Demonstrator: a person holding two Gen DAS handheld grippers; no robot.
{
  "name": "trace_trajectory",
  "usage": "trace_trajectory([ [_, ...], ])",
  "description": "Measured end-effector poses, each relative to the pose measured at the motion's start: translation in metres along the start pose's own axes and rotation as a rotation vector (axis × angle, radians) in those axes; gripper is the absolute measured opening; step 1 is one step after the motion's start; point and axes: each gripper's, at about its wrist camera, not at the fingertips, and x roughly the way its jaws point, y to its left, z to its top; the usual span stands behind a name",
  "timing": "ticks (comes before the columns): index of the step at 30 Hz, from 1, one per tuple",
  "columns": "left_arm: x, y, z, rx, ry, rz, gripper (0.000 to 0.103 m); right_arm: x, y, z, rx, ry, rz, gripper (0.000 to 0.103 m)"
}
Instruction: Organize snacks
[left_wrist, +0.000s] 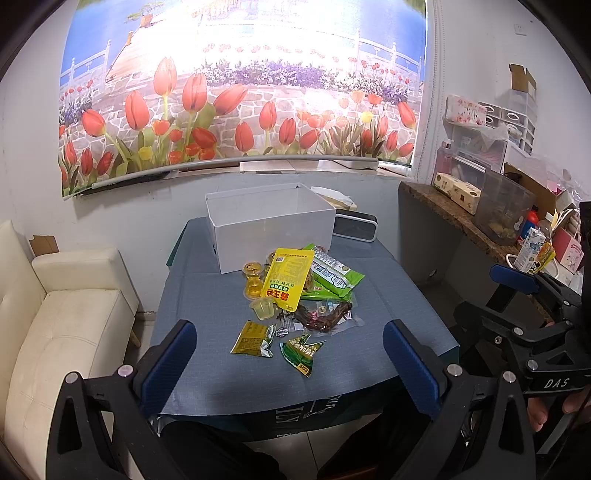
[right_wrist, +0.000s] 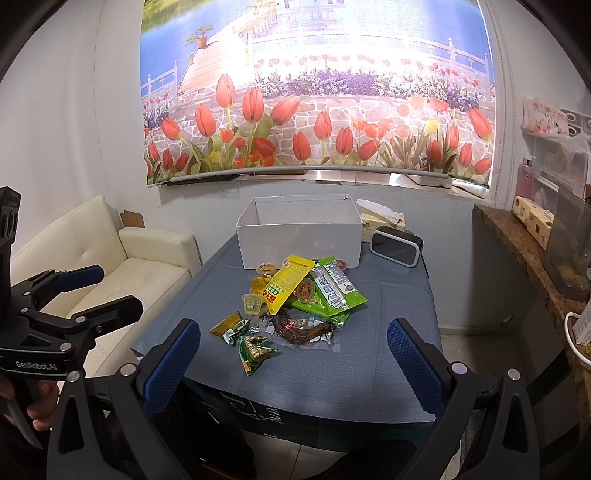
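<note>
**Snack heap and empty box before the first grasp: likely points of failure**

The left tongs (left_wrist: 290, 363) and the right tongs (right_wrist: 293, 363) are shown held above the near edge of the tabletop (left_wrist: 388, 295), both with jaws spread wide and nothing between them. The snacks are heaped at the middle of the blue cloth, just in front of the white box (left_wrist: 273, 229), which stands open-topped at the far side and appears empty. A yellow pouch (left_wrist: 286, 278) is laid across several jelly cups (left_wrist: 253, 271) and over the edge of the green packets (left_wrist: 334, 277); a clear pack of dried meat (left_wrist: 325, 319) and two small foil sachets (left_wrist: 255, 339) are spread nearer the tongs.

Several risks may be judged from this layout. Because the items overlap, a neighbour is likely to be dragged or two packs pinched at once if the yellow pouch is gripped at its buried end. The jelly cups are expected to be smooth and rounded, so a squeeze off-centre could cause one to be squirted sideways and rolled toward the cloth's edge. Flat sachets lying flush on the cloth may be missed, or the cloth itself gathered. The box is light, and could be pushed back toward the black clock (left_wrist: 355, 226) if its wall is struck.
</note>
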Motion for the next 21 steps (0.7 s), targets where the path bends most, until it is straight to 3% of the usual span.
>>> trace_trajectory([
  [21, 0.0026, -0.0009, -0.0009, 0.001, 0.008, 0.002, 0.103, -0.0010, 0.0047, 0.0016, -0.011, 0.002, -0.003, 0.103],
])
